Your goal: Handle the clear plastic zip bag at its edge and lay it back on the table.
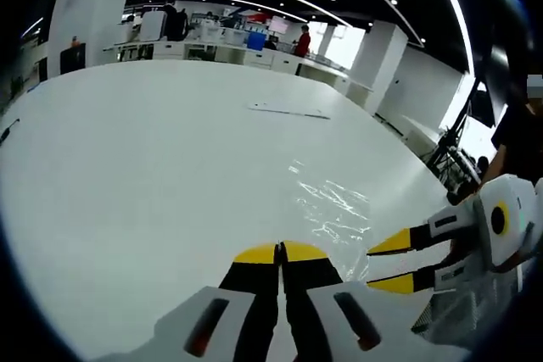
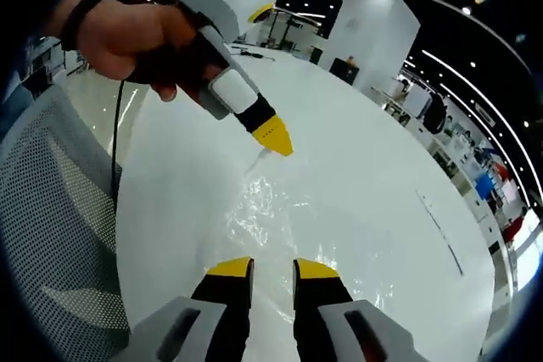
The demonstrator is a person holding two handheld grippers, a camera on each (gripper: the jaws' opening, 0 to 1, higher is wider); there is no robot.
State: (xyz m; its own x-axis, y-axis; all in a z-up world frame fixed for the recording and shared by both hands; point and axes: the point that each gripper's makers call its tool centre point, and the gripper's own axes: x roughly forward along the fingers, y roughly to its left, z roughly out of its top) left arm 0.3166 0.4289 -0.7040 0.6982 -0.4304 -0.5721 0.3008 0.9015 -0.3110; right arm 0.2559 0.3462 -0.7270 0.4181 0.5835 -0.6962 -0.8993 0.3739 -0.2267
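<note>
The clear plastic zip bag [image 1: 335, 205] lies flat and crinkled on the white tabletop [image 1: 153, 167], near the edge where the person stands. In the left gripper view the left tongs [image 1: 281, 252] have their yellow tips pressed together with nothing visible between them, hovering just beside the bag's near edge. The right tongs [image 1: 392, 262] come in from the right in that view, jaws spread a little, close to the bag's edge. In the right gripper view the right tongs [image 2: 272, 269] stand apart over the bag [image 2: 263, 209], gripping nothing. Across the bag, the left tongs [image 2: 277, 137] point down at its far edge, held in a hand [image 2: 127, 40]. A thin flat white strip [image 1: 288, 110] lies well apart toward the tabletop's far side. A mesh chair back [image 2: 51, 226] stands beside the tabletop's edge.
</note>
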